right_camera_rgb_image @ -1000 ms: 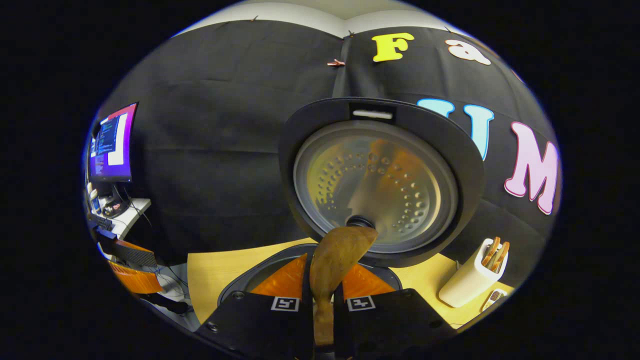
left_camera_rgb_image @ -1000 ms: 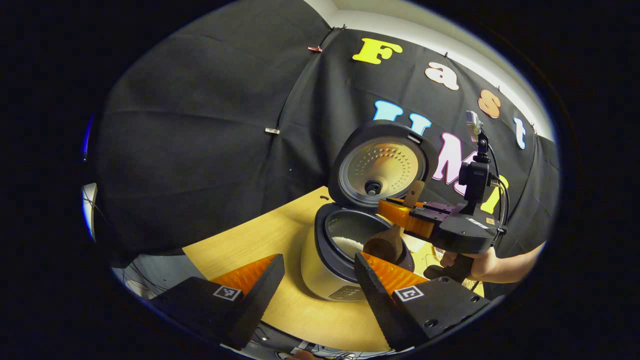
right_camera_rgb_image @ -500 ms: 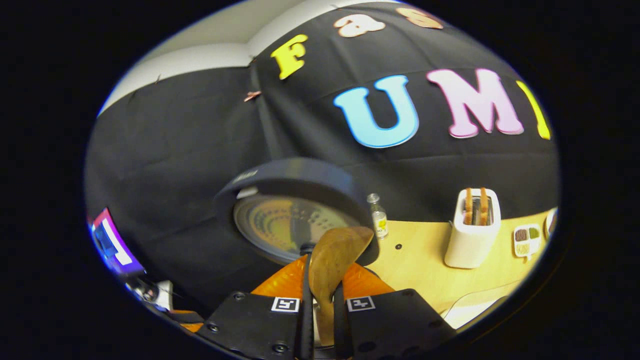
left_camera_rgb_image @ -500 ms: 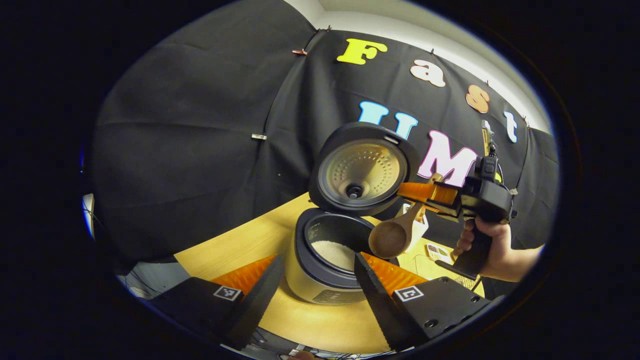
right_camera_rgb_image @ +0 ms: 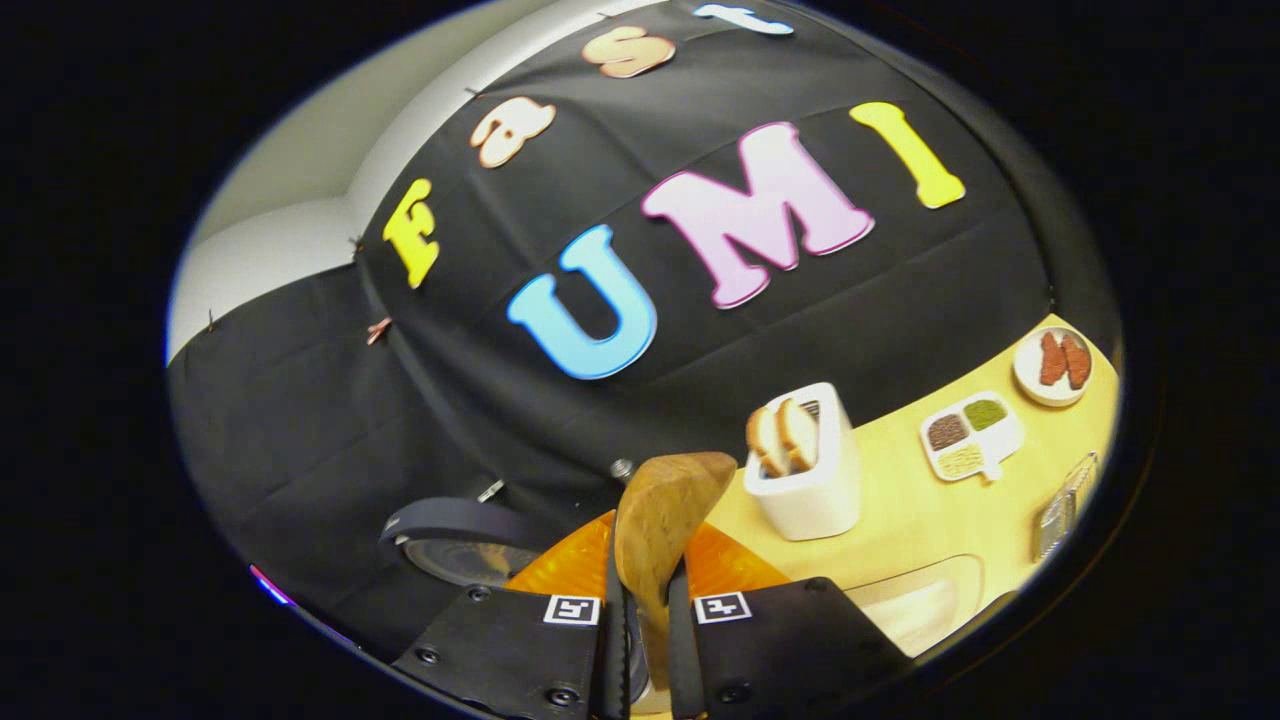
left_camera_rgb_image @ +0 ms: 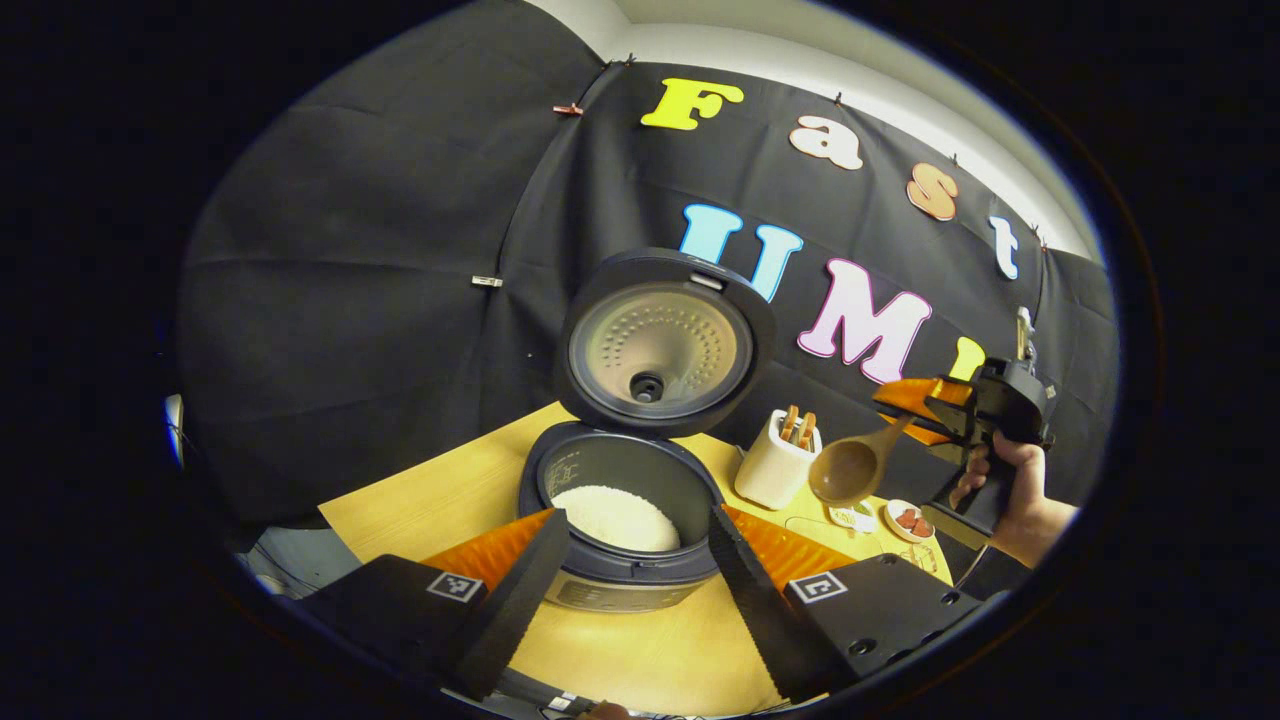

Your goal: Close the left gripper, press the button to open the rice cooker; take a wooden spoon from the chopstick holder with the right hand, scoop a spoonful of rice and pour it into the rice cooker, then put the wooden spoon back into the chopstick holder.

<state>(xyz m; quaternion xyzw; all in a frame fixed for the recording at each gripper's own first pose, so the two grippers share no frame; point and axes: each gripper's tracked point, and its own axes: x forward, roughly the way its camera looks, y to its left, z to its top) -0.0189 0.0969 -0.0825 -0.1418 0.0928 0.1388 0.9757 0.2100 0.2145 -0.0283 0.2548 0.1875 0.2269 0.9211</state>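
Dishes beside chopstick holder

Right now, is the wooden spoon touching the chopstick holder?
Apart. In the left gripper view the wooden spoon, held in the right gripper, hangs beside the chopstick holder with dark wall showing between bowl and holder.

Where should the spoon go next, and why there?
Probably over to the white chopstick holder, handle tipped down into it. The rice cooker stands open with rice inside, and the wooden spoon, clamped in the right gripper, looks empty and hangs beside the holder, clear of the pot. So putting it back seems all that remains.
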